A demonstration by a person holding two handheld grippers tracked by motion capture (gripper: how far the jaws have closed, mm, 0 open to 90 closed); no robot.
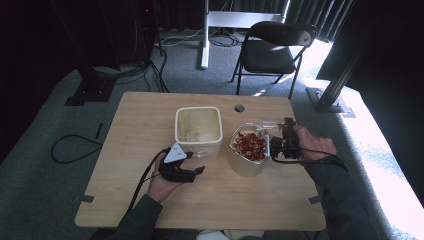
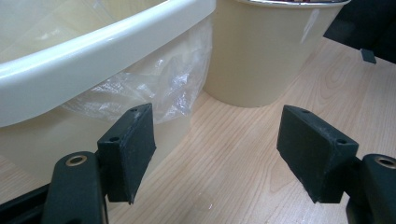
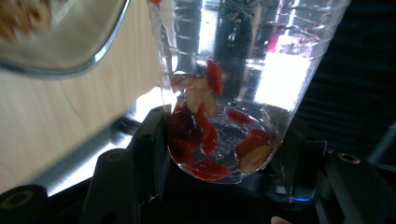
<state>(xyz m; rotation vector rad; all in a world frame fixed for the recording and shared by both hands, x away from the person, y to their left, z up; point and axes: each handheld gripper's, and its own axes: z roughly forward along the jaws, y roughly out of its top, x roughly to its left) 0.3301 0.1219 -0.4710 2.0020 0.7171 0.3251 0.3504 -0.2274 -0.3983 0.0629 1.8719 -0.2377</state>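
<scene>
A clear plastic cup with a few red and pale dried pieces in its bottom lies tilted between the jaws of my right gripper, which is shut on it. In the high view my right gripper holds this cup at the right rim of a beige bin filled with the same red and pale pieces. My left gripper rests on the table beside a white square container. Its jaws are open with nothing between them.
The white container carries a thin plastic liner, and the beige bin stands just behind it. The wooden table has a round hole near its far edge. A black folding chair stands beyond the table.
</scene>
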